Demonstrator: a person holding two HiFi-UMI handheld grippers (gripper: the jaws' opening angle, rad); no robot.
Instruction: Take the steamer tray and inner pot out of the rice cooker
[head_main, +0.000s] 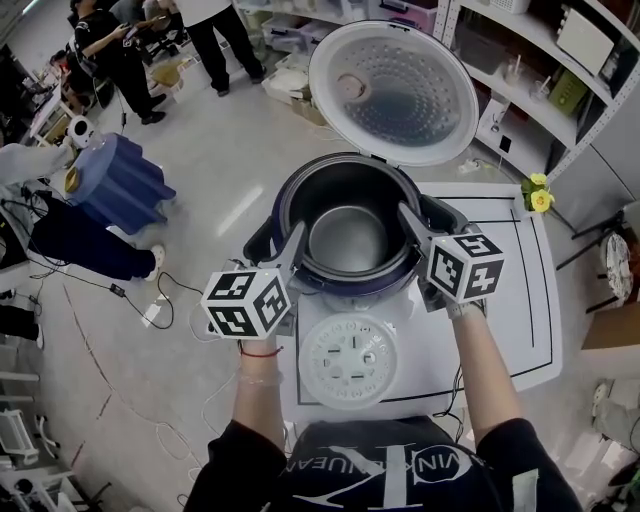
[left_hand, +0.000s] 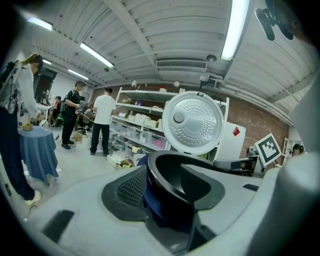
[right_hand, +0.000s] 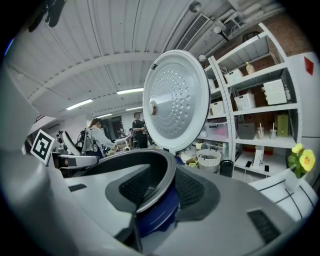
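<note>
The dark blue rice cooker (head_main: 283, 196) stands on a white table (head_main: 515, 310) with its lid (head_main: 392, 92) swung up. The inner pot (head_main: 347, 238) sits inside it, metal bottom showing. A white round perforated steamer tray (head_main: 350, 360) lies on the table in front of the cooker. My left gripper (head_main: 297, 240) straddles the pot's left rim (left_hand: 172, 161), one pad inside and one outside, jaws wide. My right gripper (head_main: 408, 218) straddles the right rim (right_hand: 160, 165) the same way. A gap shows at the pads on both sides. Each gripper (left_hand: 165, 192) (right_hand: 160, 195) sees the other across the pot.
A yellow flower (head_main: 540, 195) stands at the table's far right corner. Shelves (head_main: 520, 60) with boxes line the back right. On the floor to the left are a blue draped stand (head_main: 115, 180) and cables (head_main: 150, 300). People (head_main: 115, 55) stand further back.
</note>
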